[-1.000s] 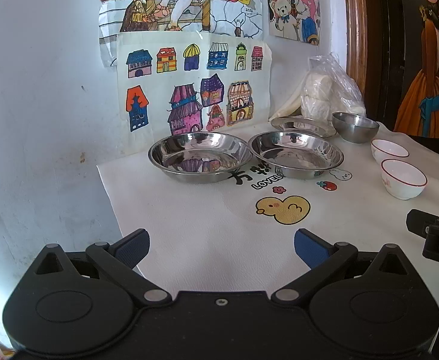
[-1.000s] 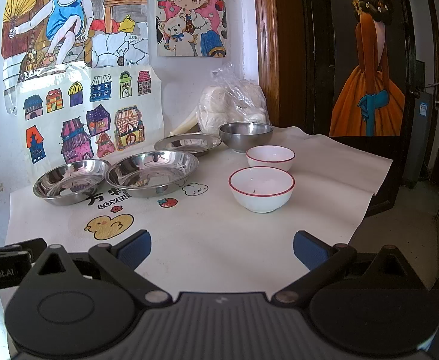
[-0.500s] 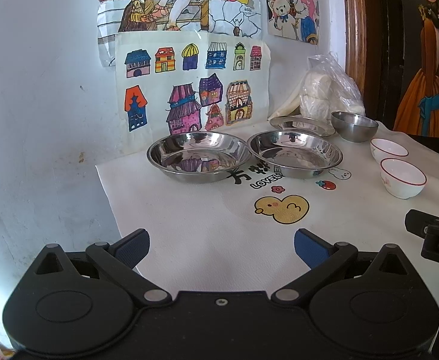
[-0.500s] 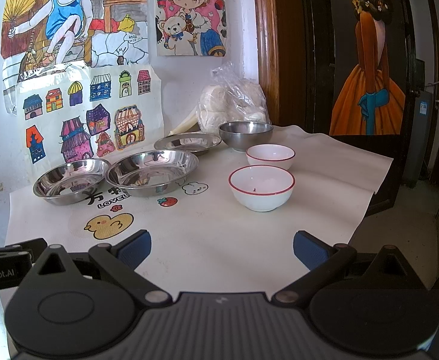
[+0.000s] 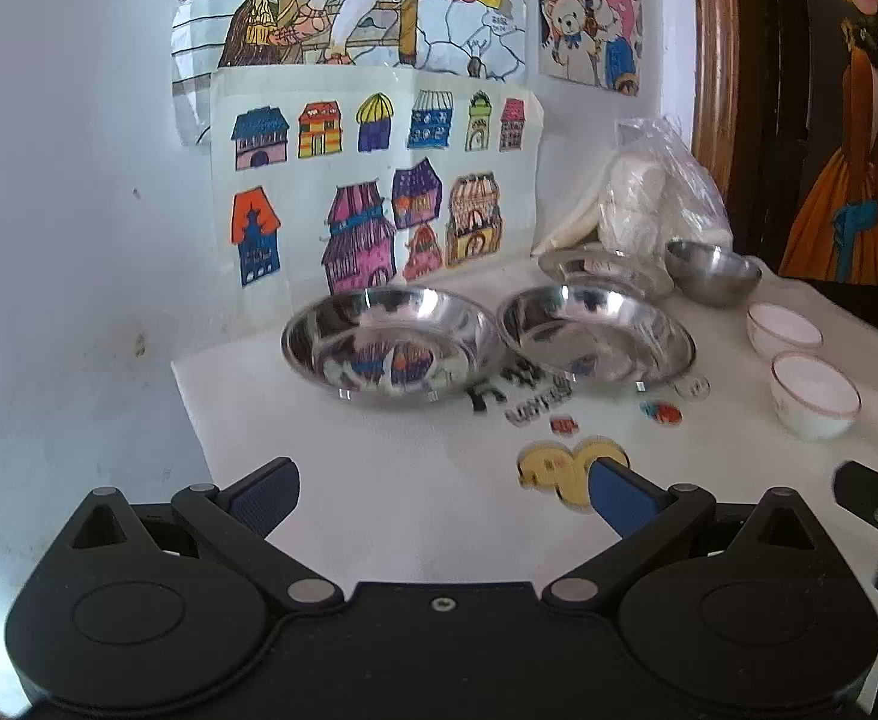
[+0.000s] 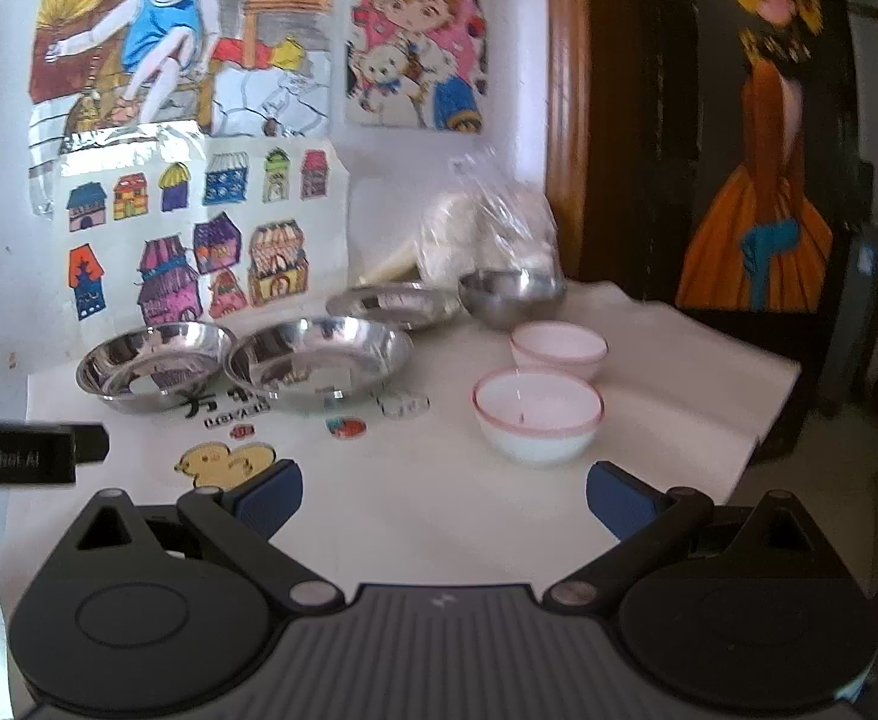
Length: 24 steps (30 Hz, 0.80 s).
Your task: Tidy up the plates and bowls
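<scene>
Two deep steel plates stand side by side on the white table cover: the left plate (image 5: 387,339) (image 6: 153,363) and the right plate (image 5: 598,336) (image 6: 318,360). Behind them lie a flatter steel plate (image 5: 601,267) (image 6: 393,303) and a small steel bowl (image 5: 715,282) (image 6: 511,294). Two white red-rimmed bowls stand to the right, the near one (image 5: 814,393) (image 6: 538,417) and the far one (image 5: 784,330) (image 6: 559,348). My left gripper (image 5: 442,501) is open, short of the left plate. My right gripper (image 6: 445,501) is open, just in front of the near white bowl.
A clear plastic bag (image 5: 655,198) (image 6: 490,228) of white items leans in the back corner. Coloured drawings (image 5: 378,186) hang on the wall behind the plates. The table cover's right edge (image 6: 769,414) drops off beside a dark door.
Both grippers have moved forward toward the dishes, which now look larger and lower in view. The right gripper has come close to the near white bowl. Both stay open.
</scene>
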Motion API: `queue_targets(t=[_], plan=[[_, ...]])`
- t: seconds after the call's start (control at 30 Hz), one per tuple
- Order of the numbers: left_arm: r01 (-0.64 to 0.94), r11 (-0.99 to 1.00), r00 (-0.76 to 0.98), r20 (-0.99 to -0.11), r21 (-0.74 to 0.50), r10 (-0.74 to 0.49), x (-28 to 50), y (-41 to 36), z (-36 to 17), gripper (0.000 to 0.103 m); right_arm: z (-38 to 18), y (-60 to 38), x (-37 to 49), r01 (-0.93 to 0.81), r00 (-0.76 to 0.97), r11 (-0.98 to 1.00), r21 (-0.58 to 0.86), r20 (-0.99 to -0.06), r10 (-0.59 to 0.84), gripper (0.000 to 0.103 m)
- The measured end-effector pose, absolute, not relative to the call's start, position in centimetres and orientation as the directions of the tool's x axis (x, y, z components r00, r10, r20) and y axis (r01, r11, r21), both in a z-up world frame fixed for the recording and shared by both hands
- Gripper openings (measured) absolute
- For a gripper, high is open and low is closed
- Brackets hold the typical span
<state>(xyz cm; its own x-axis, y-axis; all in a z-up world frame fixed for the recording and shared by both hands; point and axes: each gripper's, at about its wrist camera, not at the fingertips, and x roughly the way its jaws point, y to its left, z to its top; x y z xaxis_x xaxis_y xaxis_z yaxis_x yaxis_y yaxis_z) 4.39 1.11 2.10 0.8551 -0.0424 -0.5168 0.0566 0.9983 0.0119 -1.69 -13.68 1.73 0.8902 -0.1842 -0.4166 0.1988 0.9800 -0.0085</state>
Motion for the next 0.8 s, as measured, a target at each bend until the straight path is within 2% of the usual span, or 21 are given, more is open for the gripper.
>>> queue_targets(t=[0.27,0.5,0.8], plan=[[0.1,0.995,0.836,-0.541,-0.022,-0.096,10.1,2.7,4.1,0.102,4.6,-14.6,2.1,0.137,0.913,0.989,-0.059,-0.379,-0.15,0.103],[0.109,0.985,0.786,-0.594,-0.137,-0.17,13.2,1.2,3.5,0.102,5.2,-16.2,7.4,0.087,0.92,0.993,-0.078,-0.377,-0.11,0.103],[0.065,0.988,0.759,-0.635,-0.143,-0.142,15.5,-2.6,1.9,0.101,4.4,-19.3,13.8,0.016,0.909,0.997,-0.074,-0.414,-0.045,0.102]])
